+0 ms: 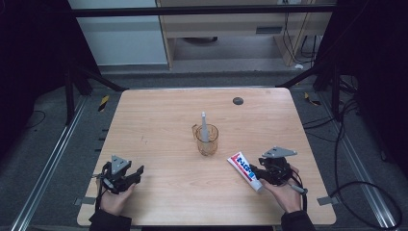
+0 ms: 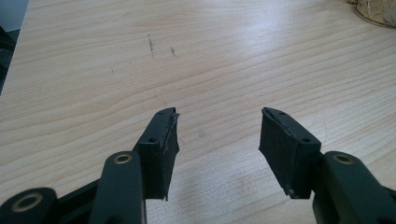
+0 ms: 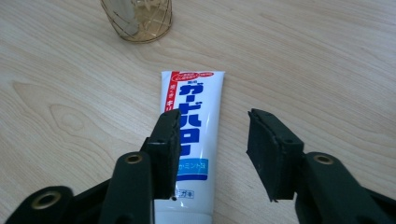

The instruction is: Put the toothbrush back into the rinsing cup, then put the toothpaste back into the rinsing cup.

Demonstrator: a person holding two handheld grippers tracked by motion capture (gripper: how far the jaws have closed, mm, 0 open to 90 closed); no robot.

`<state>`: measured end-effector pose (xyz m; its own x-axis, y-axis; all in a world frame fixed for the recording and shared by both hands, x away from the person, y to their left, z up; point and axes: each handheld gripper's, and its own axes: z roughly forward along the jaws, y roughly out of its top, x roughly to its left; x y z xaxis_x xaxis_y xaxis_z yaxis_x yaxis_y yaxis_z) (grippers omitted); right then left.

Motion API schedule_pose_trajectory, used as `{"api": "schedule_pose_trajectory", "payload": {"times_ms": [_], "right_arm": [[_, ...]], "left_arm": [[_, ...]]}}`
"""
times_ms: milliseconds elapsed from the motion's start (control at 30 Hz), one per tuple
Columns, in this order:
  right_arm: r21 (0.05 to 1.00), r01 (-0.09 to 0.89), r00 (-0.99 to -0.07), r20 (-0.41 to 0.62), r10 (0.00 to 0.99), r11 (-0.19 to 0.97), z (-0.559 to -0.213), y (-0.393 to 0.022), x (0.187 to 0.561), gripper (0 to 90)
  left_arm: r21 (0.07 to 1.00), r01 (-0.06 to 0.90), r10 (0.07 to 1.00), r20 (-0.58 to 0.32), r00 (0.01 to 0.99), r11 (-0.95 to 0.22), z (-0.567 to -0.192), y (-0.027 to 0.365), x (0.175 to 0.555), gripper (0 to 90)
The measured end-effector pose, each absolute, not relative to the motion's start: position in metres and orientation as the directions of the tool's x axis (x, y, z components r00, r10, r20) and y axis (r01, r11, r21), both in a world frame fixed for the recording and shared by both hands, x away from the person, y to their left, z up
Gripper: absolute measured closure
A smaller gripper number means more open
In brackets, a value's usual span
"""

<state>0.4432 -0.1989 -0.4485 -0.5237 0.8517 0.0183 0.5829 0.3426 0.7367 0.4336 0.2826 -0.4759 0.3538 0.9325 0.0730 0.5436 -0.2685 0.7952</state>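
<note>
A white toothpaste tube [image 1: 243,168] [image 3: 194,102] with blue and red print lies flat on the wooden table [image 1: 159,120], cap end toward the person. My right gripper [image 1: 255,174] [image 3: 214,116] hovers just over its lower half, jaws open, left jaw above the tube and pads not pressing on it. A clear amber cup [image 1: 207,141] [image 3: 137,21] stands mid-table with a white toothbrush [image 1: 204,125] upright inside. My left gripper [image 1: 138,173] [image 2: 219,121] rests open over bare wood at the front left, nothing between its jaws.
A small dark round mark [image 1: 237,100] sits near the table's far edge. The cup's rim [image 2: 377,11] peeks into the left gripper view's top right corner. Cables [image 1: 346,144] and metal rails lie on the floor around the table.
</note>
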Motion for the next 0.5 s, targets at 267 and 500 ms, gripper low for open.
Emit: {"api": "schedule_pose_trajectory", "payload": {"times_ms": [267, 500], "right_arm": [[0.694, 0.611, -0.545, 0.020, 0.838, 0.381, -0.456, -0.180, 0.455, 42.4], [0.660, 0.635, -0.544, 0.012, 0.839, 0.402, -0.463, -0.173, 0.463, 41.2]], "left_arm": [[0.795, 0.544, 0.932, 0.072, 0.354, -0.268, -0.476, 0.283, 0.434, 45.7], [0.795, 0.545, 0.933, 0.071, 0.353, -0.267, -0.476, 0.283, 0.434, 45.6]]}}
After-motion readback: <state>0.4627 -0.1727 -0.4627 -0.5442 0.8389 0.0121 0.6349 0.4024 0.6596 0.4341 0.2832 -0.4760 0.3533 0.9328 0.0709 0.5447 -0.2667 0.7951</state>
